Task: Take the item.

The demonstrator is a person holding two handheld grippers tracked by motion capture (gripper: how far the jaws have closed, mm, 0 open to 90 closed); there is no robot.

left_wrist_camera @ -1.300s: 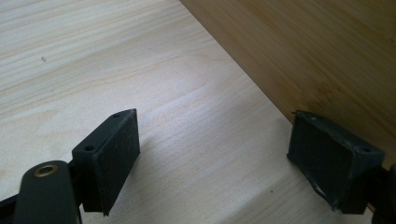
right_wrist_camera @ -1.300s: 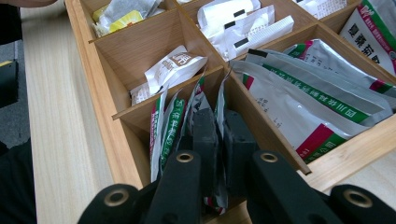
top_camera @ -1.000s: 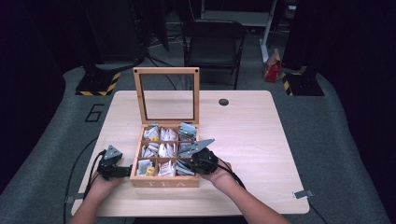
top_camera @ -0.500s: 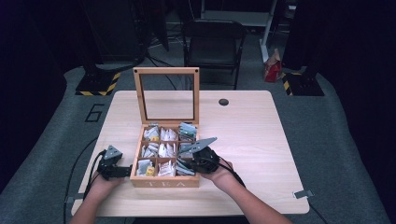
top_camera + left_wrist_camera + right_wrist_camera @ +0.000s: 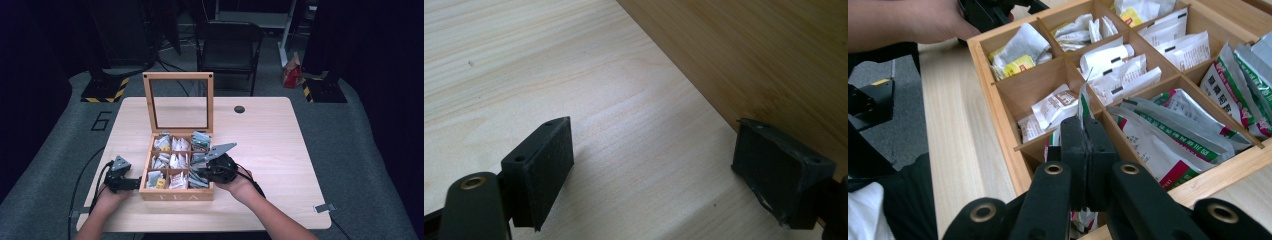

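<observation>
a pale wood table stands on grey carpet in a dark room, with one black chair behind it and a red bag on the floor. on the table sits one wooden tea box, glass lid upright, with nine compartments of tea bags. the right gripper has its jaws pressed together on a green-striped sachet, over the box's near right compartment. the left gripper, jaws wide apart and holding nothing, rests on the table against the box's left wall.
</observation>
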